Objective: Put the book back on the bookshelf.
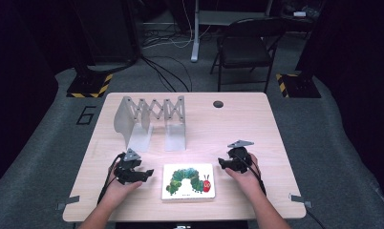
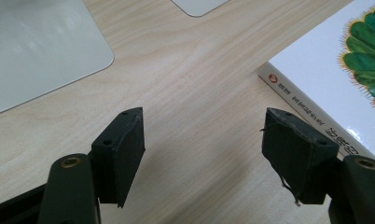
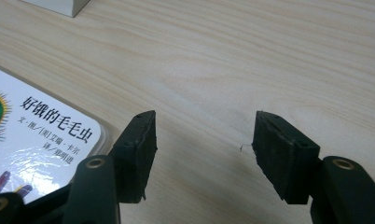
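Book (image 1: 188, 181) flat on surface (image 1: 247, 129) (cover up); left gripper (image 1: 148, 173) and right gripper (image 1: 220, 163) flank it, jaws wide, holding nothing; rack (image 1: 152, 119) behind.

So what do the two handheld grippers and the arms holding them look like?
Both the left gripper and right gripper are black, each topped by a grey three-cornered plate and trailing a black cable. Their jaws carry black rectangular pads with brass-coloured screw holes. The forearms are bare, with no sleeves.

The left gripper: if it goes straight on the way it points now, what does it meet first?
Probably bare table. The left gripper is open, and wood lies between its jaws. The book sits off to one side, the bookend's metal plate to the other; depth is unclear.
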Demonstrator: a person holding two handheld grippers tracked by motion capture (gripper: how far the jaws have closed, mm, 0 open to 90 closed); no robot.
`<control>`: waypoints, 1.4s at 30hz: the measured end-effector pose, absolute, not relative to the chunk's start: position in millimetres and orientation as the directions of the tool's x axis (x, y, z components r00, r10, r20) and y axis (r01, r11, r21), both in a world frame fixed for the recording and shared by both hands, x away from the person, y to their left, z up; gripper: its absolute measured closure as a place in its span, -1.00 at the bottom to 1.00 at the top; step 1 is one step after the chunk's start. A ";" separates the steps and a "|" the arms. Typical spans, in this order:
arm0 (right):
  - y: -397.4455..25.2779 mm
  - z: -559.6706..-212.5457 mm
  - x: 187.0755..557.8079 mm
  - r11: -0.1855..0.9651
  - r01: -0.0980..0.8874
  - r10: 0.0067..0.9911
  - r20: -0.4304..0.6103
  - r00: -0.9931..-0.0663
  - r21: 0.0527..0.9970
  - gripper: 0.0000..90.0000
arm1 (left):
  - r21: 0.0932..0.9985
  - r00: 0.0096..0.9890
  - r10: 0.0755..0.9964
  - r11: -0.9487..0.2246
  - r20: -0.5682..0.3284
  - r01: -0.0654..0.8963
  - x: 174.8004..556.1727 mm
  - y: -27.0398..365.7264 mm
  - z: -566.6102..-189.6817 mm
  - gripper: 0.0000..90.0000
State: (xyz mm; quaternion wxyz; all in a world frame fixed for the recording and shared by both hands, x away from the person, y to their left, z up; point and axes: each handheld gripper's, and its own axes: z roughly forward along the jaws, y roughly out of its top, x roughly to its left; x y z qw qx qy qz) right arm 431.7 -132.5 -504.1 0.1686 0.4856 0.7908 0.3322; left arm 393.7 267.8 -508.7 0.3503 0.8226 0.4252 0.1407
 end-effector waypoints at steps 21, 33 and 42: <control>-125.1 -495.4 427.0 0.342 0.654 0.835 0.101 -0.541 0.675 0.13 | 0.708 0.646 0.759 -0.411 -0.083 0.574 386.0 258.9 -495.0 0.00; -123.6 -492.1 424.7 0.355 0.650 0.829 0.095 -0.551 0.672 0.13 | 0.714 0.641 0.761 -0.391 -0.105 0.581 380.9 255.2 -487.9 0.06; -119.0 -485.2 421.3 0.334 0.654 0.830 0.117 -0.545 0.679 0.13 | 0.705 0.672 0.734 -0.429 -0.092 0.565 373.4 239.6 -475.8 0.15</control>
